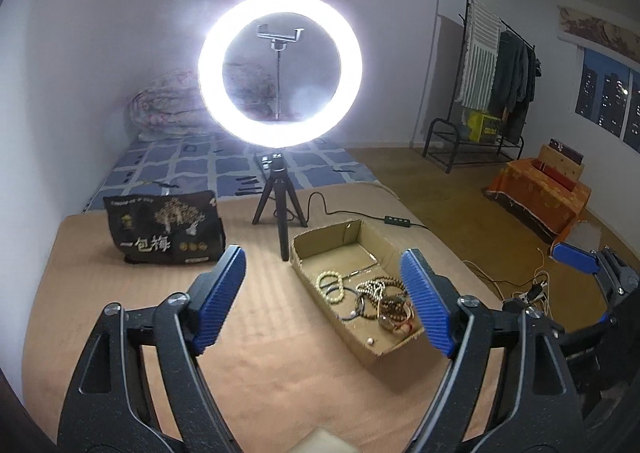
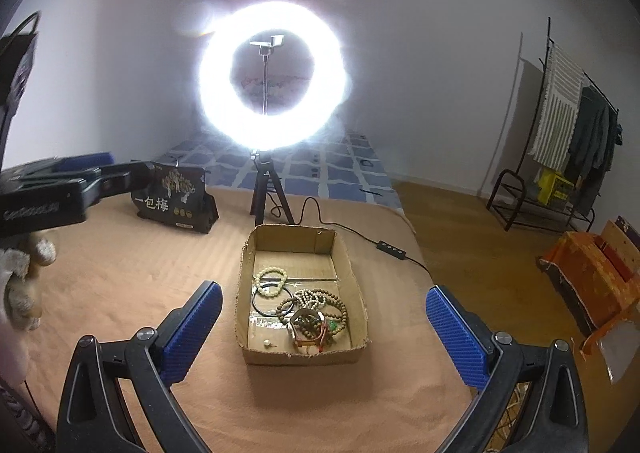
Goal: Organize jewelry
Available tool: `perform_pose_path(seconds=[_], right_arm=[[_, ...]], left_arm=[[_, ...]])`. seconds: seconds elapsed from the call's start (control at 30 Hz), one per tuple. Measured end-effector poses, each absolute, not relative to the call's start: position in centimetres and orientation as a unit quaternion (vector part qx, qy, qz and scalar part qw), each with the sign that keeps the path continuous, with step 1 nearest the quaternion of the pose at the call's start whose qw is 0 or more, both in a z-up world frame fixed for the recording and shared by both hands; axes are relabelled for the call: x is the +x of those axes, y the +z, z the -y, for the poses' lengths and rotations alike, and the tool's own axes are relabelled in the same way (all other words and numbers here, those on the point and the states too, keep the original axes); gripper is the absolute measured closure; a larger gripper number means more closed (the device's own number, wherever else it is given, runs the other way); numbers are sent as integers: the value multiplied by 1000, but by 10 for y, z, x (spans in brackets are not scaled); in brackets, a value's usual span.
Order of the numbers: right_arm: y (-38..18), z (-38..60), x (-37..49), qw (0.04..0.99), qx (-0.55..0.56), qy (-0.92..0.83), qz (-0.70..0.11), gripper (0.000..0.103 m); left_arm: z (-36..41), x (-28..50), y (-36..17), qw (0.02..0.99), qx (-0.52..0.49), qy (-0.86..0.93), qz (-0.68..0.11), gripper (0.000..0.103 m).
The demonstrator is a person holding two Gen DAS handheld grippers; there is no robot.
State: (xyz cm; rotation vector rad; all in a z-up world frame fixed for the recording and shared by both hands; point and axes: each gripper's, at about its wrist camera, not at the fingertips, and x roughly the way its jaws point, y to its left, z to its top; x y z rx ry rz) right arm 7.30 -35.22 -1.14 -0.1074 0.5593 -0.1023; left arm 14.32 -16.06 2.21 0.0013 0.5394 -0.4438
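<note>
A shallow cardboard box point(image 1: 340, 234) point(image 2: 292, 242) lies on the tan blanket. It holds a tangle of jewelry: cream bead bracelets point(image 1: 330, 285) point(image 2: 272, 275), brown bead strands point(image 1: 384, 293) point(image 2: 320, 301), a black bangle point(image 2: 260, 299) and a small pearl point(image 2: 267, 343). My left gripper point(image 1: 323, 258) hangs above the blanket, left of the box, jaws wide and empty. My right gripper point(image 2: 324, 291) faces the box head-on from in front, open with nothing between its pads. Each gripper shows at the edge of the other's view.
A lit ring light on a small tripod point(image 1: 280, 69) point(image 2: 272, 77) stands just behind the box; its cable and switch point(image 2: 390, 247) trail right. A black snack bag point(image 1: 164, 229) stands at back left. The bed's edge drops to wooden floor on the right.
</note>
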Motion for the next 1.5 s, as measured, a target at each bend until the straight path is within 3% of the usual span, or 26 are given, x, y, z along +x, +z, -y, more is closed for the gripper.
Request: perform_pose_path(seconds=[0.6, 0.73, 1.5], right_arm=[[-21, 361, 59, 962, -16, -85, -258, 0], [-16, 359, 56, 965, -14, -92, -244, 0], [-20, 349, 60, 964, -27, -95, -247, 0]], left_arm=[[145, 85, 25, 945, 40, -207, -248, 8], [140, 73, 30, 951, 49, -198, -233, 1], [134, 57, 37, 959, 56, -174, -218, 0]])
